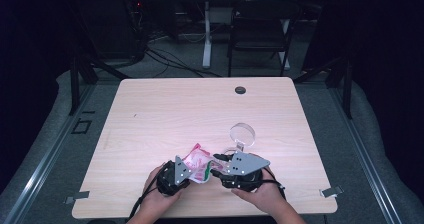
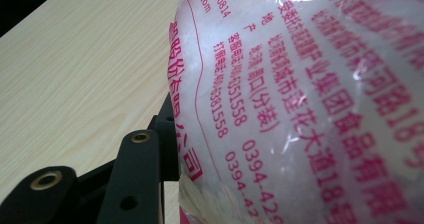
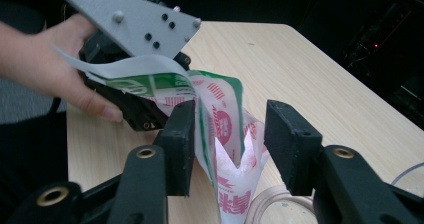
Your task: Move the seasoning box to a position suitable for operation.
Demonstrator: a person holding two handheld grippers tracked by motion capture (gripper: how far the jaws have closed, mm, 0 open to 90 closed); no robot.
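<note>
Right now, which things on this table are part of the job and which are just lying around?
In use:
- pink, white and green printed plastic bag, torn open at the top
- left tongs, closed on the bag
- right tongs, open around the bag's top

Lying about:
- round clear plastic lid
- dark round grommet in the wooden table

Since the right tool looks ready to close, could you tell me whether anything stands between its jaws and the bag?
Nothing visible does. The torn top of the bag already sits between the right tool's open jaws, while the left tool holds its other side.
</note>
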